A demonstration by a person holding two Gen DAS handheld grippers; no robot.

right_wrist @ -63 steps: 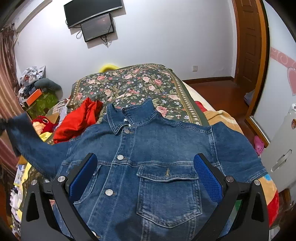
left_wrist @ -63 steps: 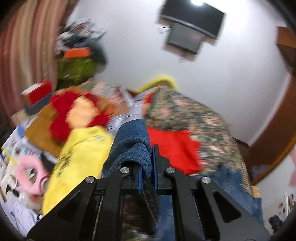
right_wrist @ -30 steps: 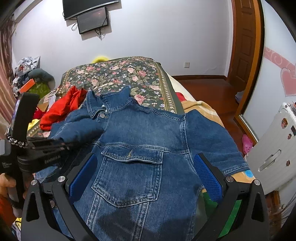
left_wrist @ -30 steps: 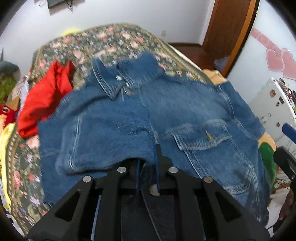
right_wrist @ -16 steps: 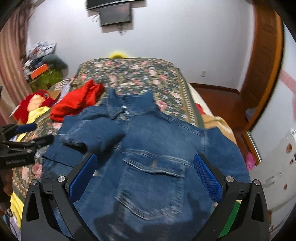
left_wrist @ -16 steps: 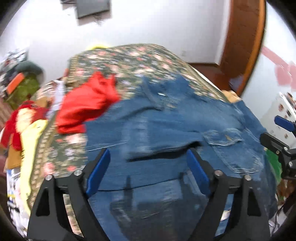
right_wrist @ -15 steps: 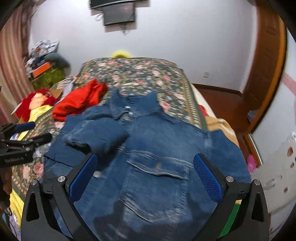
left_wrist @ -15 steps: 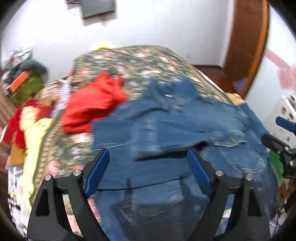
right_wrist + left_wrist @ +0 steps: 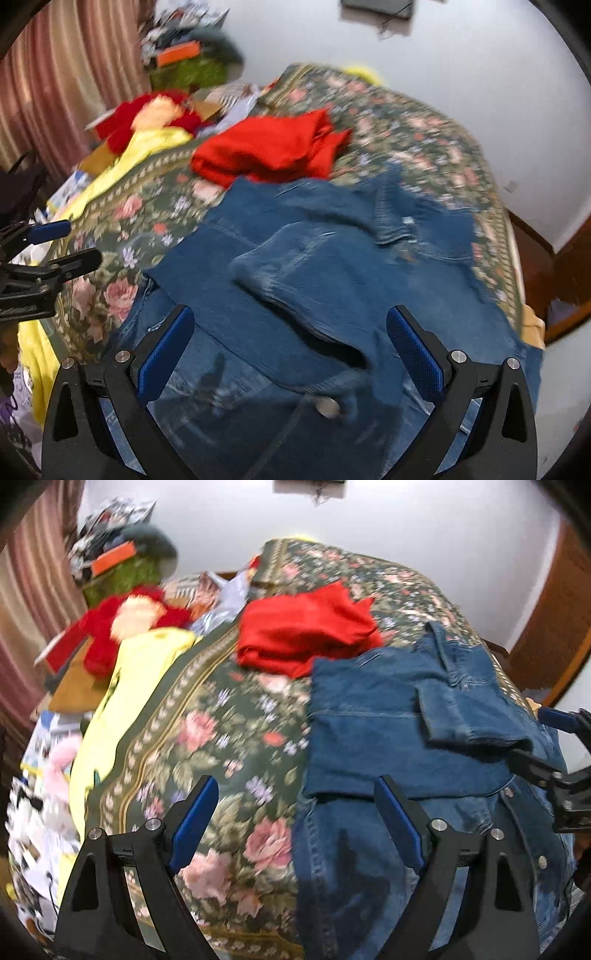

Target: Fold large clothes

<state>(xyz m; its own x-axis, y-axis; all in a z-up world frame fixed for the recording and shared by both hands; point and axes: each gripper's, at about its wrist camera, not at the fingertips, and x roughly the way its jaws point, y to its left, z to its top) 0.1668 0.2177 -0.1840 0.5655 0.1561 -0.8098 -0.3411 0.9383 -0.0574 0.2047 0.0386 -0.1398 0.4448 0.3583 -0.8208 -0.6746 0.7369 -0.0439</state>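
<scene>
A blue denim jacket (image 9: 388, 734) lies face up on the floral bedspread (image 9: 221, 746), its left sleeve (image 9: 469, 720) folded across the chest. It also shows in the right wrist view (image 9: 332, 280). My left gripper (image 9: 295, 816) is open and empty above the jacket's left edge and the bedspread. My right gripper (image 9: 290, 343) is open and empty above the jacket's lower front. The right gripper also shows at the right edge of the left wrist view (image 9: 561, 760), and the left gripper at the left edge of the right wrist view (image 9: 40, 258).
A crumpled red garment (image 9: 306, 627) lies on the bed beyond the jacket. A yellow garment (image 9: 122, 694), a red plush toy (image 9: 125, 624) and clutter sit along the bed's left side. A wooden door (image 9: 554, 627) stands at the right, a white wall behind.
My left gripper let go of the sleeve, which now lies folded across the jacket's chest, and swung left over the bedspread. The right view has also turned left.
</scene>
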